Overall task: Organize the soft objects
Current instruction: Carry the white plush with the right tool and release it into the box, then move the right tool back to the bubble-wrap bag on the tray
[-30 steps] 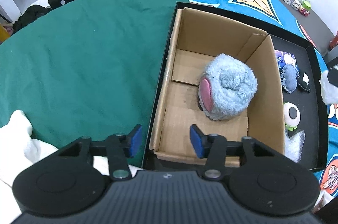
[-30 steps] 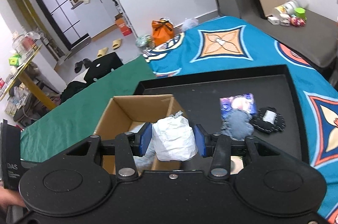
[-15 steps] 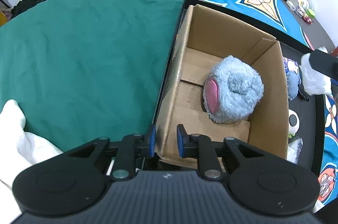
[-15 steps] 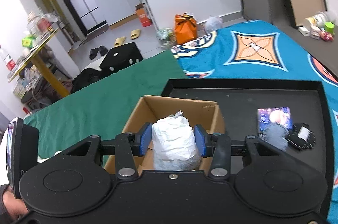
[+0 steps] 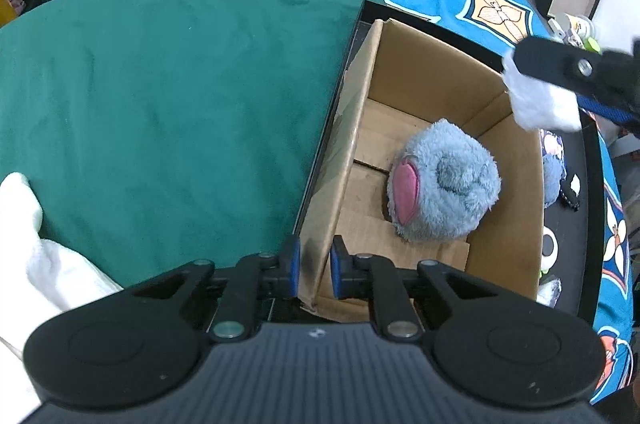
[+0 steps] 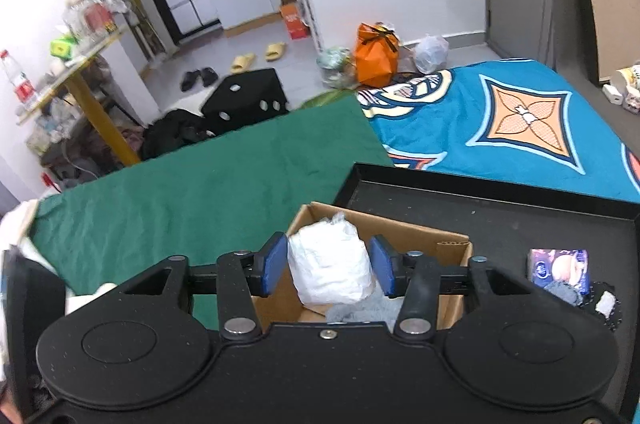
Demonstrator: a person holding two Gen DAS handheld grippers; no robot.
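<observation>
A brown cardboard box (image 5: 420,63) stands in the left end of a black tray (image 6: 480,207). A fluffy blue plush (image 5: 444,183) with a pink patch lies inside it. My left gripper (image 5: 315,270) points steeply down at the box's near left corner. Its jaws are closing, with both pads against that wall. Over the box (image 6: 440,244) hangs my right gripper (image 6: 328,266); its jaws are opening. Between them is a white soft bundle (image 6: 330,268), and a gap shows on each side of it. In the left wrist view the bundle (image 5: 536,103) hangs at the box's far right rim.
A green cloth (image 5: 180,83) covers the surface left of the tray, a blue patterned cover (image 6: 520,115) lies beyond it. A white cloth (image 5: 32,244) lies at the near left. A picture card (image 6: 560,264) and small dark patches (image 6: 604,304) lie on the tray right of the box.
My left gripper closed onto the box's near left wall. The right gripper carried the white bundle left over the box, and its pads have drawn away from the bundle.
</observation>
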